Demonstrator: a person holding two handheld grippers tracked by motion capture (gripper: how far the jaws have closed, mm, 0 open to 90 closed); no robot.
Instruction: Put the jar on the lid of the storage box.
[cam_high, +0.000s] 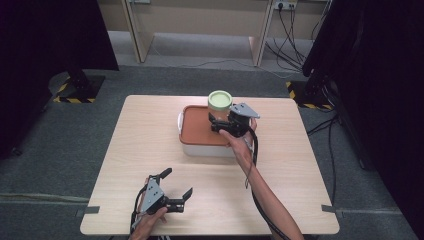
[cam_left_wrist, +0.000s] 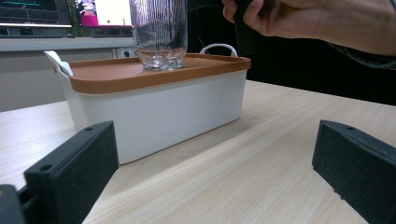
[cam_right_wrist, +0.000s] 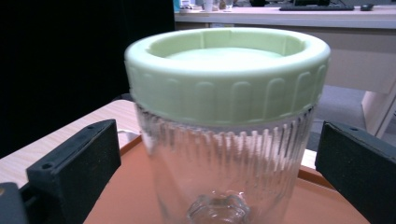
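Note:
A ribbed glass jar (cam_high: 220, 101) with a pale green screw lid (cam_right_wrist: 226, 70) stands upright on the orange lid (cam_high: 199, 129) of a white box (cam_high: 207, 149), at its far right corner. My right gripper (cam_high: 216, 123) is open, reaching in from the near right. In the right gripper view its jaws stand on either side of the jar (cam_right_wrist: 224, 168), with a gap on each side. My left gripper (cam_high: 177, 183) is open and holds nothing, low over the table near the front left. It faces the box (cam_left_wrist: 163, 112) and the jar's base (cam_left_wrist: 159, 46).
The wooden table (cam_high: 150, 150) has bare room left and right of the box. White handles (cam_left_wrist: 58, 63) stick out at the box's ends. Black curtains, stand feet (cam_high: 80, 90) and floor cables (cam_high: 295, 45) surround the table.

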